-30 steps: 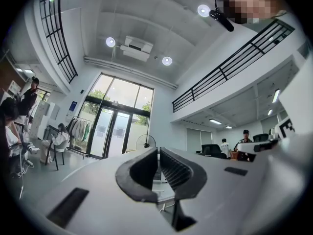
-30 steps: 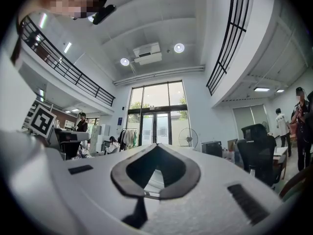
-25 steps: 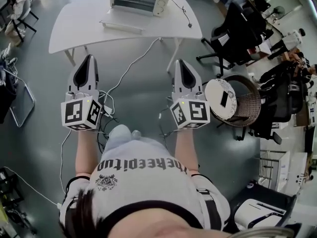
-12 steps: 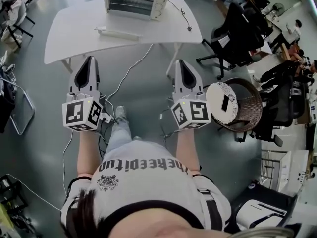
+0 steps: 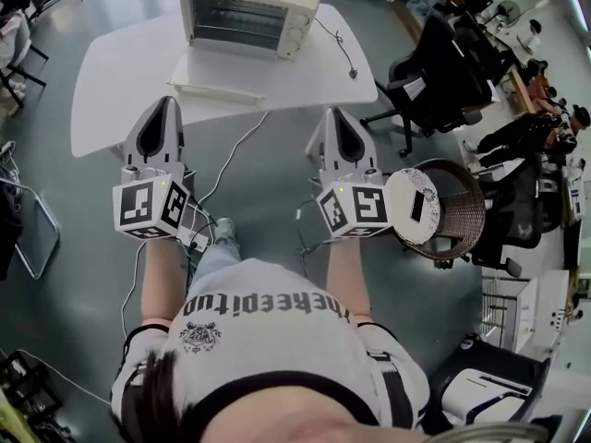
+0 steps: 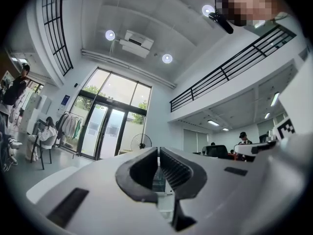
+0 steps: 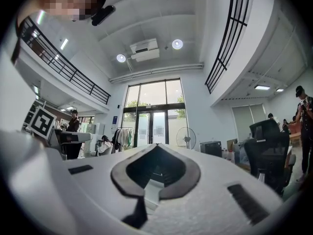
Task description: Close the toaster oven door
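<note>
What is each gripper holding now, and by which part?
Nothing. The left gripper and right gripper are both shut and empty, short of the toaster oven, whose door lies open.

A cream, boxy metal toaster oven (image 5: 249, 12) is being shown on the white table's (image 5: 120, 72) far side, its door (image 5: 222, 90) lying folded down, open.

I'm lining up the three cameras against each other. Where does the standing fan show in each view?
Head view: not in it.
Left gripper view: the standing fan sits just left of centre, to the right of the glass doors.
Right gripper view: it sits right of centre, again to the right of the doors.
Shared landmark: those glass doors, seen in both gripper views only.
</note>
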`<action>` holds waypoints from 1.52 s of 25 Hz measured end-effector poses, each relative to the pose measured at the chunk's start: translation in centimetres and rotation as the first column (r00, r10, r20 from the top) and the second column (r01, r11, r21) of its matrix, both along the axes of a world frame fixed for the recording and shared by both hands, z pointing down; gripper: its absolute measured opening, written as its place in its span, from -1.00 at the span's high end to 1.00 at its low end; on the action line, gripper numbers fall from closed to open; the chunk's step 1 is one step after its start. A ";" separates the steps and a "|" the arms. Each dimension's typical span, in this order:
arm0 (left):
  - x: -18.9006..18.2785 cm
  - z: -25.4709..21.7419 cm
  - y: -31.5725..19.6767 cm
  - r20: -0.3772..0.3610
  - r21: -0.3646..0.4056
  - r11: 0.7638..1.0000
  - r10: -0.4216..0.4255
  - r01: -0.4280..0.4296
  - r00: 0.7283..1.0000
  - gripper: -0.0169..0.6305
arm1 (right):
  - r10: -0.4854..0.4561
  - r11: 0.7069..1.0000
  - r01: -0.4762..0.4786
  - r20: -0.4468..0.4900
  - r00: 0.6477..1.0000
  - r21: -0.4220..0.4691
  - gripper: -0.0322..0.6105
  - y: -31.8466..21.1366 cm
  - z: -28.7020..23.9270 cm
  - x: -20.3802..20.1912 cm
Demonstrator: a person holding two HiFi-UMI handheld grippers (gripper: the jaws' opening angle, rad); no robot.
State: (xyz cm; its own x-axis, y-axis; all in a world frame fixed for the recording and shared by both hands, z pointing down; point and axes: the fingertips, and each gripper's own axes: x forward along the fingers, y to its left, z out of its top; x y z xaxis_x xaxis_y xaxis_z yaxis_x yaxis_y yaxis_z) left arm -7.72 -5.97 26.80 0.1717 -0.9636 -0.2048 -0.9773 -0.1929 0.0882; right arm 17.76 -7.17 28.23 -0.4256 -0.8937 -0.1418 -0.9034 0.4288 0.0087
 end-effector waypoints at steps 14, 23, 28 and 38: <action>-6.3 0.4 -11.5 0.007 -0.012 0.999 0.035 -0.035 0.999 0.91 | 0.032 0.999 -0.032 0.003 0.999 -0.016 0.89 -10.6 0.7 -6.3; -7.5 1.1 -16.2 0.017 -0.019 0.996 0.090 -0.089 0.996 0.91 | 0.065 0.996 -0.065 -0.005 0.998 -0.058 0.89 -14.5 2.5 -8.1; -7.6 2.6 -18.2 0.013 -0.046 0.993 0.113 -0.113 0.993 0.90 | 0.073 0.990 -0.075 -0.020 0.997 -0.120 0.89 -16.1 5.0 -8.7; -7.1 6.4 -20.5 0.004 -0.119 0.982 0.148 -0.147 0.989 0.90 | 0.065 0.957 -0.072 -0.034 0.997 -0.281 0.89 -17.4 11.9 -9.8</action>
